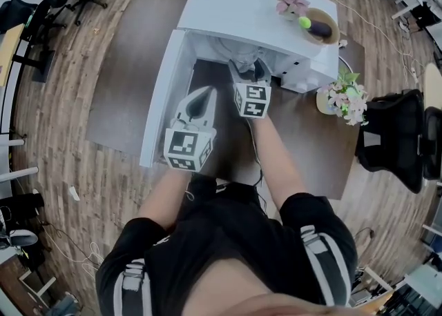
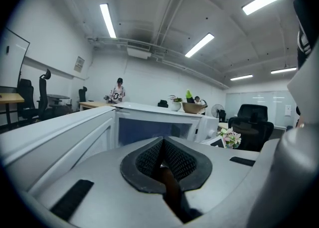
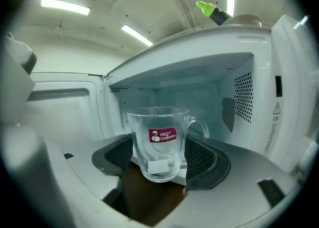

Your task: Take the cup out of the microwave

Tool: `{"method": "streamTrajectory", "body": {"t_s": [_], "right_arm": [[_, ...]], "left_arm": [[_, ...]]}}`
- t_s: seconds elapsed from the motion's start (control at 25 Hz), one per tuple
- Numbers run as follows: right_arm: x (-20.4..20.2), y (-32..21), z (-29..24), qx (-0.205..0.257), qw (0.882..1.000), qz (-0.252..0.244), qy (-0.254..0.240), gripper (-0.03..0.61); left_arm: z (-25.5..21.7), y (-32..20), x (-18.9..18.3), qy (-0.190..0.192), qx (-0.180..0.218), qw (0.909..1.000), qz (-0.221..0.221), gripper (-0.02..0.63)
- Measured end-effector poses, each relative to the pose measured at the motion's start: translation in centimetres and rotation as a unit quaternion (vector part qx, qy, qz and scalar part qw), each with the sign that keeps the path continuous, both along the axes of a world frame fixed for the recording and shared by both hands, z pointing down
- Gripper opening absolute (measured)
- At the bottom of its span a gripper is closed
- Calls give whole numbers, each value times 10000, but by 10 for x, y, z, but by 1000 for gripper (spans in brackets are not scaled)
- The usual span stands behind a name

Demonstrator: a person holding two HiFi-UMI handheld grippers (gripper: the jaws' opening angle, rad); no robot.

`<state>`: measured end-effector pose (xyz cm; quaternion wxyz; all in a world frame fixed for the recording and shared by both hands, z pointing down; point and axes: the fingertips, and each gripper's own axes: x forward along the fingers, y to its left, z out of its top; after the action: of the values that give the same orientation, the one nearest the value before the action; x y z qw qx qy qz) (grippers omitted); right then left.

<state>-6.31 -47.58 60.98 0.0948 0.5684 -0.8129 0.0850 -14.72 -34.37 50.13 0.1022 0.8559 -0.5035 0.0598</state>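
Right claw (image 3: 160, 157): closed onto the cup (image 3: 159, 140), one dark pad against each side of the glass wall, with the handle turned away to the right.
Left claw (image 2: 162, 158): pads pressed together with nothing between them. It is held outside the oven, just beside the open door (image 1: 161, 101).
Where the cup is: at the mouth of the microwave (image 3: 251, 97). Its base is over the front sill, with the brown counter (image 1: 121, 87) showing beneath and the cavity behind it.
Done, as I judge it: the door stands swung wide to the left and the cup is in a grip.
Left to do: draw the cup fully clear of the opening and set it down on the counter. Shutting the door is not part of the task as worded.
Stage: roughly midway, with the pull-out probably just under way.
Hidden in the head view: the cup itself, covered by the right claw and its marker cube.
Hard to make out: whether the base rests on the sill or is lifted just off it, and what the small white patch low in the glass is.
Cut off: the cavity floor under the cup.
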Motion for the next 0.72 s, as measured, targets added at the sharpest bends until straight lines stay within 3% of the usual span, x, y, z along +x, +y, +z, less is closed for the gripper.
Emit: {"method": "streamTrajectory", "body": {"t_s": [0.32,0.72], "right_arm": [[5,57,-47,349,9992,-119,-162,327],[35,122,-141,917,9954,97,-247,327]], "left_arm": [[-22,17,-5,29,162,9999,-40,2],[-74,36,12,143,541,9982,205,2]]}}
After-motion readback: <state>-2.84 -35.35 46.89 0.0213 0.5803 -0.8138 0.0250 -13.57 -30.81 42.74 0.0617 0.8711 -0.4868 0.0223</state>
